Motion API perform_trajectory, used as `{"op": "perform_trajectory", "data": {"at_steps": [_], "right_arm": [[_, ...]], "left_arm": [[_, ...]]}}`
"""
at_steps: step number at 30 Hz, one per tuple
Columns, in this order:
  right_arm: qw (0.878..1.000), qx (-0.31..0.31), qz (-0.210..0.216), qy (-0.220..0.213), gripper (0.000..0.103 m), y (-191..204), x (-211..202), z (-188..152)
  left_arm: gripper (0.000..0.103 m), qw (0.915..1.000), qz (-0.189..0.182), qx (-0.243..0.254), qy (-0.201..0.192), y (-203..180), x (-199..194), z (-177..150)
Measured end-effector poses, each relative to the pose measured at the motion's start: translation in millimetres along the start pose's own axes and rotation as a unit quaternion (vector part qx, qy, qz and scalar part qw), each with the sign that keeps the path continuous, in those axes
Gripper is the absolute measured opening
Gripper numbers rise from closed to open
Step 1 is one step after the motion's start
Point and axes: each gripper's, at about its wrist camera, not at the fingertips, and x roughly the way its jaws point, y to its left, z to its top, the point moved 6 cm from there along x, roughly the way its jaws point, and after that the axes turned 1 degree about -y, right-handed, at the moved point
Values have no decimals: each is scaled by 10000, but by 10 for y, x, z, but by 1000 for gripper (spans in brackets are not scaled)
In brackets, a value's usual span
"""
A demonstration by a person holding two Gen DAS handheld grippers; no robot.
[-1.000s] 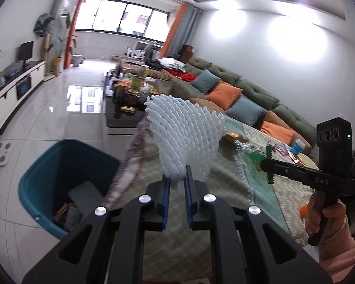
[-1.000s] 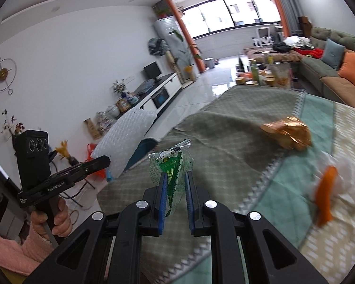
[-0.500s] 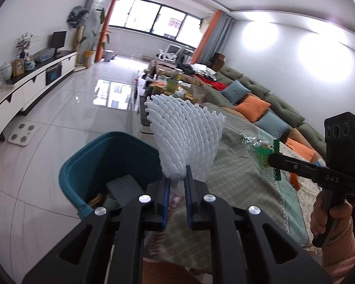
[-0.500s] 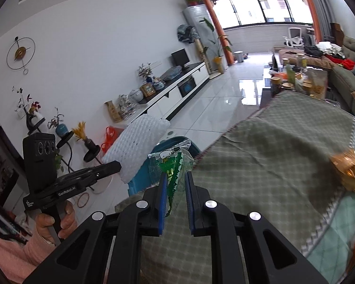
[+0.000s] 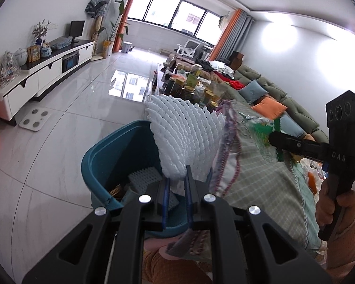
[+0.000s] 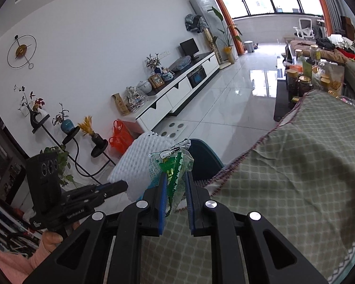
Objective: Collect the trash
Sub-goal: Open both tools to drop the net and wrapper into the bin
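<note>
My left gripper (image 5: pixel 176 177) is shut on a white foam fruit net (image 5: pixel 187 139) and holds it over the near edge of a teal trash bin (image 5: pixel 101 163) on the floor. The bin holds another foam piece (image 5: pixel 144 177) and scraps. My right gripper (image 6: pixel 175 177) is shut on a clear green snack wrapper (image 6: pixel 170 165), above the table edge beside the bin (image 6: pixel 203 161). The right gripper also shows in the left wrist view (image 5: pixel 275 139), and the left gripper in the right wrist view (image 6: pixel 123 185) with the net (image 6: pixel 144 158).
A table with a green checked cloth (image 6: pixel 295 177) stands right of the bin. More trash, orange pieces (image 5: pixel 311 182), lies on it. A low table with jars (image 5: pixel 191 87), a sofa (image 5: pixel 284 108), a TV cabinet (image 5: pixel 42 71) and a scale (image 5: pixel 35 119) surround the tiled floor.
Both grippers have swung left, from over the table to the teal bin at its edge, each still holding its item. The bin now sits under the foam net.
</note>
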Motion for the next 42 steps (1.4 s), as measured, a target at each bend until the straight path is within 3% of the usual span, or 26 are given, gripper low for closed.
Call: {"op": "perform_trajectory", "data": {"at_steps": [20,24,28,31,34,37,42], "right_arm": [[9981,39,-113,612,17,25,629,12],[9973,65,-179,711,22,27,712,-7],[9967,66,-228,781,23,15,765,-19],[9964,72,-244,805,30,13,776,-31],[9963,84,-250,816,31,20,792,-33],[9964,109,-247,803,39,18,795,-29],[9972,122,-168,716,39,17,710,-20]], "left_arm": [[14,9978,379,-280,475,305,351,-144],[14,9972,437,-297,526,330,400,-154],[20,9966,467,-371,562,370,433,-154],[28,9964,500,-383,566,384,441,-152],[31,9963,521,-396,557,391,454,-142],[33,9964,520,-419,521,391,454,-131],[34,9972,483,-380,424,346,410,-114]]}}
